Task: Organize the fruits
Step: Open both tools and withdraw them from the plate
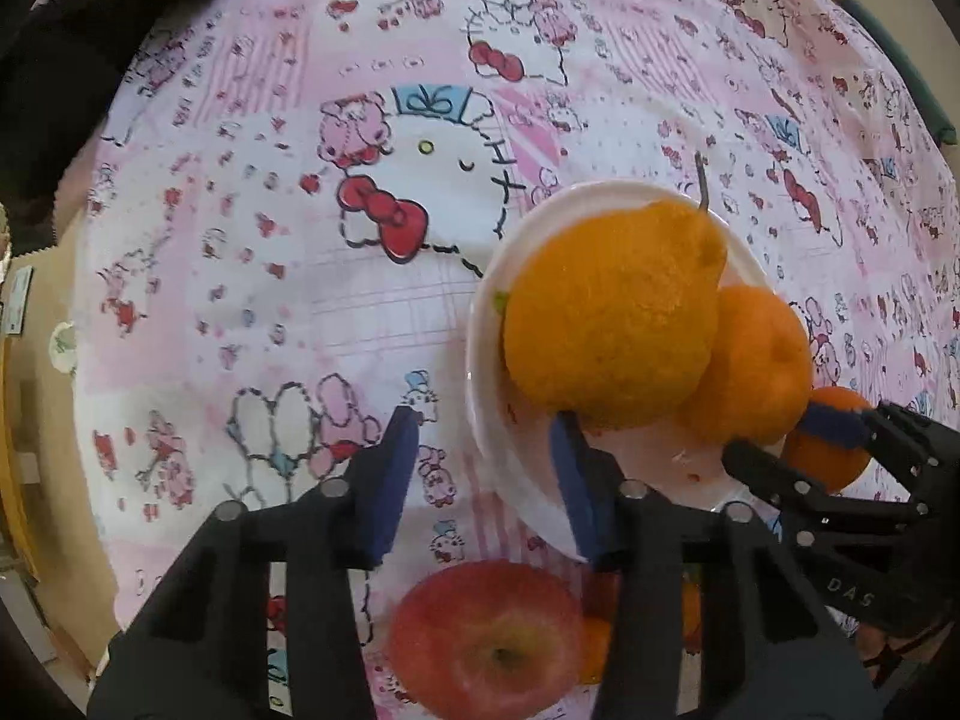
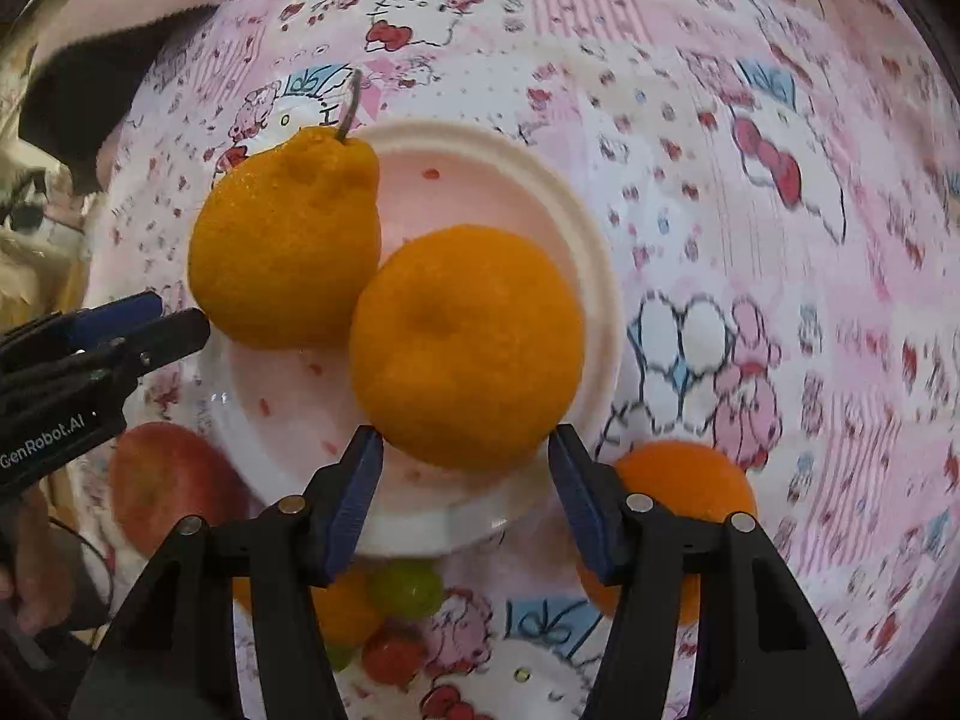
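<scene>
On the white plate, a round orange sits directly ahead of the right gripper, whose parted jaws flank its near side, seemingly without touching, while the left gripper hangs empty nearby.

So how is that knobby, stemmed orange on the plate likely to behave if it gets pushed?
The knobby orange looks rounded and lies on its side, so it would probably roll or wobble unevenly. It leans against the round orange, which would likely shift too. The white plate has a raised rim that may stop it.
</scene>
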Demonstrator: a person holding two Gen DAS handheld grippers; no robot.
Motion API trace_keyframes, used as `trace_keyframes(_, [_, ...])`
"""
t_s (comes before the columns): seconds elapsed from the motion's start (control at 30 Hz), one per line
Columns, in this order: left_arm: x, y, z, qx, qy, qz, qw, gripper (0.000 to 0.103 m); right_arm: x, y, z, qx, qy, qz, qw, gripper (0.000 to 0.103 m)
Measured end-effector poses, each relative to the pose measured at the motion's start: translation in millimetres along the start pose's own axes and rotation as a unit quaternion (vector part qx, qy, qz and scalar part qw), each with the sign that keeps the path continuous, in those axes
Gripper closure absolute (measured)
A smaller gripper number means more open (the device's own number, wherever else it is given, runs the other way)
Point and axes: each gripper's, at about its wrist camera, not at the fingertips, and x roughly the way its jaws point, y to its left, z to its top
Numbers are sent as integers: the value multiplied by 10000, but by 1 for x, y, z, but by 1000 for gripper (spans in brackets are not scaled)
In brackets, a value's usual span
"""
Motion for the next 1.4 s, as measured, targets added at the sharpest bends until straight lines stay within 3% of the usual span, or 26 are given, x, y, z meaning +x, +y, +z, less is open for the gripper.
trace_keyframes(0.17, [-4, -11, 4, 261, -247, 29, 9993, 70, -18, -1, 11, -157, -755, -160, 9969, 43])
trace_keyframes(0.37, [-5, -15, 14, 191, -330, -107, 9992, 72, -23, -8, 20, -31, -1185, -127, 9929, 42])
trace_keyframes(0.43, [-3, -17, 13, 219, -315, -34, 9993, 72, -16, -7, 20, -109, -1031, -166, 9945, 37])
trace_keyframes(0.53, [-2, -20, 11, 292, -358, 21, 9989, 72, 7, -6, 16, -162, -501, -332, 9981, 40])
trace_keyframes(0.73, [-3, -13, 8, 166, -232, -62, 9996, 66, 4, -13, 15, 77, -528, 11, 9986, 40])
trace_keyframes(0.83, [-6, -10, 3, 97, -276, -88, 9995, 30, -2, -14, 15, 179, -488, 153, 9985, 38])
trace_keyframes(0.9, [-12, -9, 1, 64, -345, -102, 9993, 26, -4, -11, 11, 163, -460, 175, 9987, 38])
trace_keyframes(1.07, [-26, -8, -6, -19, -412, -183, 9990, 25, -11, -11, 3, 265, -418, 228, 9985, 38])
trace_keyframes(1.23, [-59, -6, -18, -60, -1014, -255, 9945, 25, -25, -12, -8, 357, -453, 296, 9979, 37])
trace_keyframes(1.4, [-88, 2, -35, -61, -1564, -213, 9874, 25, -46, -14, -22, 425, -656, 336, 9964, 29])
